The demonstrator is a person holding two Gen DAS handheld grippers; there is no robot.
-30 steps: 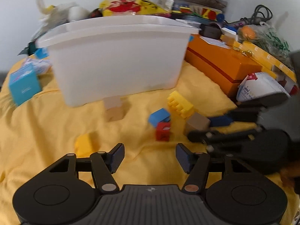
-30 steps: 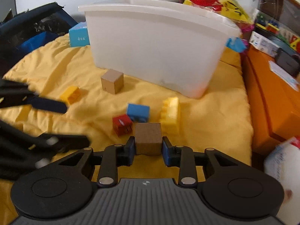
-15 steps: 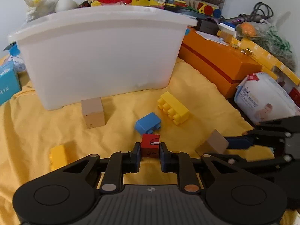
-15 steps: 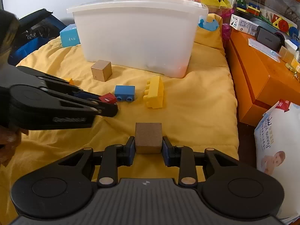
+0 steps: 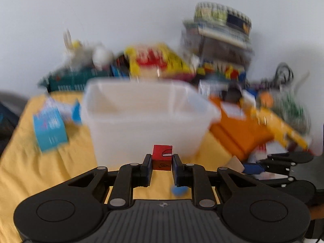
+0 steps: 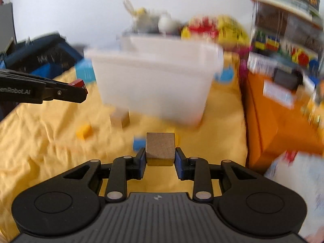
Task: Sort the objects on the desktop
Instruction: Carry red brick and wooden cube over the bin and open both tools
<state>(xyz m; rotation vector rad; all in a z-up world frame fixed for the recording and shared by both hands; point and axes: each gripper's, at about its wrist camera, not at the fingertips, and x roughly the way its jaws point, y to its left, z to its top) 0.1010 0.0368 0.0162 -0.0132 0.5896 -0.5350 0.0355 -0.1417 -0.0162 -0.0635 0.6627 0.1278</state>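
My left gripper (image 5: pixel 162 162) is shut on a small red cube (image 5: pixel 162 157) and holds it in the air in front of the white plastic bin (image 5: pixel 145 119). My right gripper (image 6: pixel 160 157) is shut on a brown wooden cube (image 6: pixel 160 148), also lifted above the yellow cloth (image 6: pixel 40 141). In the right wrist view the left gripper (image 6: pixel 81 90) reaches in from the left with the red cube (image 6: pixel 78 83) at its tip. A second wooden cube (image 6: pixel 119 118), a small yellow brick (image 6: pixel 83 131) and a blue brick (image 6: pixel 138 142) lie on the cloth before the bin (image 6: pixel 154 85). Both views are blurred.
An orange box (image 6: pixel 279 121) stands to the right of the bin, with toys and boxes piled on and behind it. A light blue carton (image 5: pixel 50 129) sits left of the bin. A white packet (image 6: pixel 297 182) lies at the right. A dark bag (image 6: pixel 40 54) is at the far left.
The left gripper closed on the red cube and lifted it off the cloth toward the bin. The right gripper rose with the wooden cube still in its grip.
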